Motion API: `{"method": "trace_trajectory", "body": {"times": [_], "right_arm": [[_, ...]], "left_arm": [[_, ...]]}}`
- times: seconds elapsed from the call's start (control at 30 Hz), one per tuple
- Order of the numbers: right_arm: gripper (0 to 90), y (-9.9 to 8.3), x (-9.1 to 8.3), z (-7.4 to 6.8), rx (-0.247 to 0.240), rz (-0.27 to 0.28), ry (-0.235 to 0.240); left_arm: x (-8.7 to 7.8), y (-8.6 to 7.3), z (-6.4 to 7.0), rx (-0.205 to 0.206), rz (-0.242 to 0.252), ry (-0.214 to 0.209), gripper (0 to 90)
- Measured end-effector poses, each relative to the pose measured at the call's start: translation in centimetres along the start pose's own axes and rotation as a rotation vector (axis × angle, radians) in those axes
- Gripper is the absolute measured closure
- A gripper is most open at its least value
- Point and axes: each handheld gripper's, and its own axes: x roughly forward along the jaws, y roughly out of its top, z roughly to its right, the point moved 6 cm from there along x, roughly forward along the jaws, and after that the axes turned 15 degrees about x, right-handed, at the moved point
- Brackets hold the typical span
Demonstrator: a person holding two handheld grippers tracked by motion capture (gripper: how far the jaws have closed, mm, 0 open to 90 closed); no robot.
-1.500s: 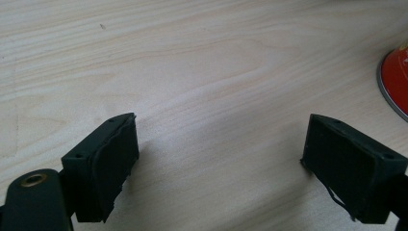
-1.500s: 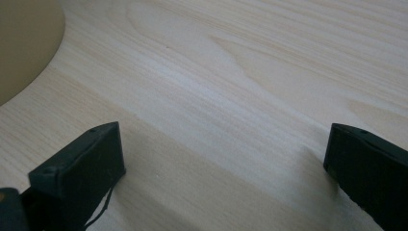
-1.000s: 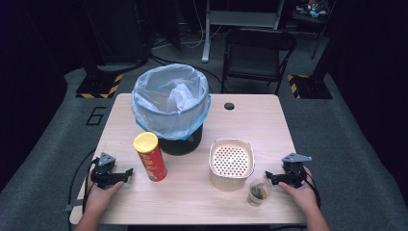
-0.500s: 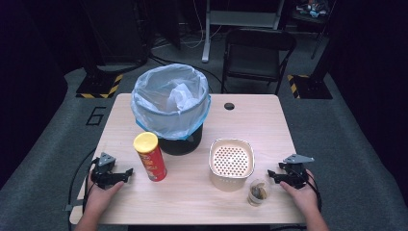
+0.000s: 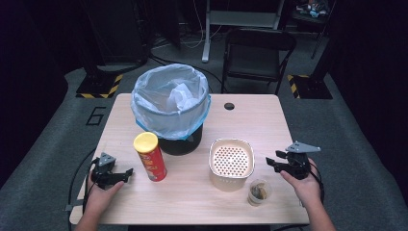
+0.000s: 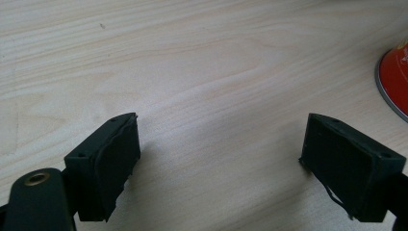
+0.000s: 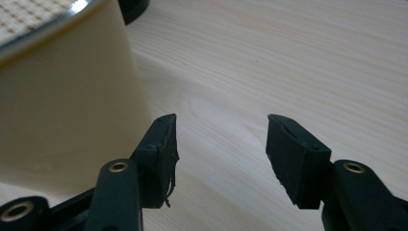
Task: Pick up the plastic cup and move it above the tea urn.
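Observation:
A red chip can with a yellow lid [image 5: 150,156] stands upright on the wooden table [image 5: 240,120], in front of a black bin lined with a pale blue bag [image 5: 171,108]. My left gripper [image 5: 126,172] rests on the table just left of the can, open, nothing between its jaws [image 6: 219,159]; the can's red base [image 6: 394,79] shows at the right edge of the left gripper view. A cream square container with a perforated lid [image 5: 231,163] sits right of centre. My right gripper [image 5: 272,161] is open just right of it [image 7: 221,144], beside the container's wall [image 7: 67,106].
A small clear cup with brownish contents [image 5: 259,191] stands near the front edge, between the container and my right hand. A round cable hole [image 5: 229,106] is in the table's far side. A dark folding chair [image 5: 260,53] stands behind the table.
My right gripper has shifted slightly forward and left, toward the cream container. The left gripper has stayed put.

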Motion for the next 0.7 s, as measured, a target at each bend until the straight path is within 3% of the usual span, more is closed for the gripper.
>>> {"method": "trace_trajectory", "body": {"times": [0.1,0.33,0.37,0.47,0.6,0.7], "right_arm": [[44.4,1.5,-0.4,-1.3,-0.012,0.024,0.052],[48.0,3.5,-1.1,-3.6,-0.036,0.072,0.100],[53.0,3.8,-0.9,-4.2,-0.052,0.063,0.121],[56.0,4.0,-0.3,-5.0,-0.068,0.048,0.130],[58.3,4.1,0.3,-5.4,-0.066,0.041,0.119],[57.0,4.8,0.5,-5.6,-0.028,0.065,0.143]], "left_arm": [[0.0,0.0,0.0,0.000,0.000,0.000,13.2],[0.0,0.0,0.0,-0.004,0.001,-0.001,13.2],[0.0,0.0,0.0,-0.004,0.001,-0.001,13.2],[0.0,0.0,0.0,-0.002,0.000,0.001,13.2],[0.0,0.0,0.0,-0.004,0.000,-0.001,13.2],[0.0,0.0,0.0,-0.002,0.000,0.001,13.2]]}}
